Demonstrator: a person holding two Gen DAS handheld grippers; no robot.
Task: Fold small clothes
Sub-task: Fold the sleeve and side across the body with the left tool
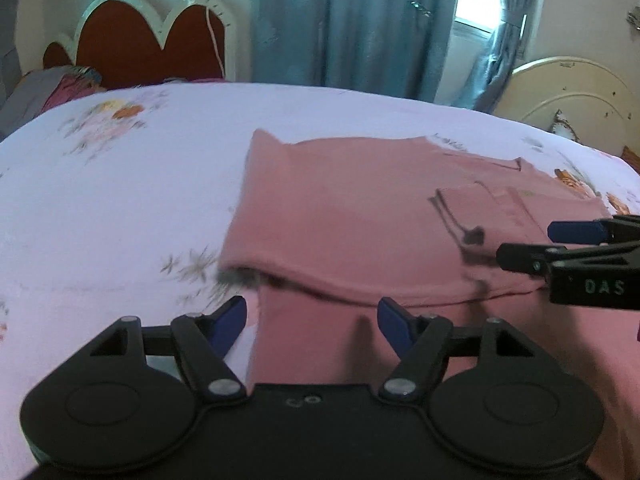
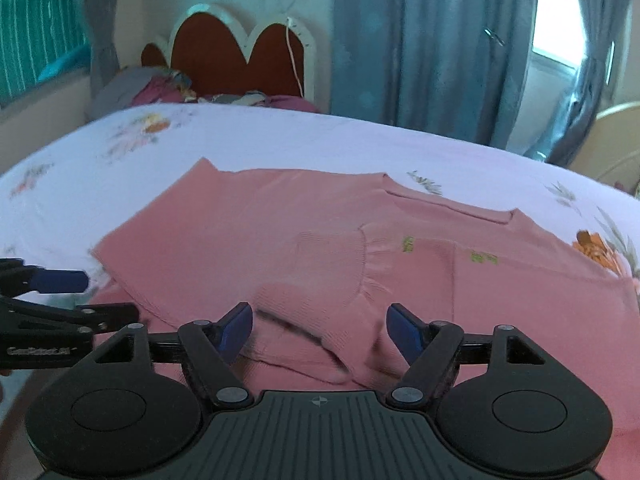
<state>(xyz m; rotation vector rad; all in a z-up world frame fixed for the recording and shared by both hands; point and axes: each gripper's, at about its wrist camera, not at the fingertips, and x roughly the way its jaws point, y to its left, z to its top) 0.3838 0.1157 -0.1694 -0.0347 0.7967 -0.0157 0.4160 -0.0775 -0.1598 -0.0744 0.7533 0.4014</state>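
A pink knit garment (image 1: 340, 216) lies partly folded on the bed, one layer doubled over toward the near edge. My left gripper (image 1: 312, 320) hovers open over its near left edge, blue pads apart and pressing nothing. My right gripper (image 1: 528, 244) enters from the right, open above the cloth. In the right wrist view the pink garment (image 2: 280, 232) fills the middle, and my right gripper (image 2: 320, 328) stands open over a ribbed sleeve fold (image 2: 328, 316) without pinching it. My left gripper (image 2: 104, 296) shows at the left edge, open beside the garment's left border.
The bed carries a pale lilac floral sheet (image 1: 120, 184). A red scalloped headboard (image 1: 148, 44) and piled bedding (image 1: 68, 84) are at the far left. Blue curtains (image 1: 352, 20) hang behind, and a cream round-backed piece of furniture (image 1: 576, 92) stands at the far right.
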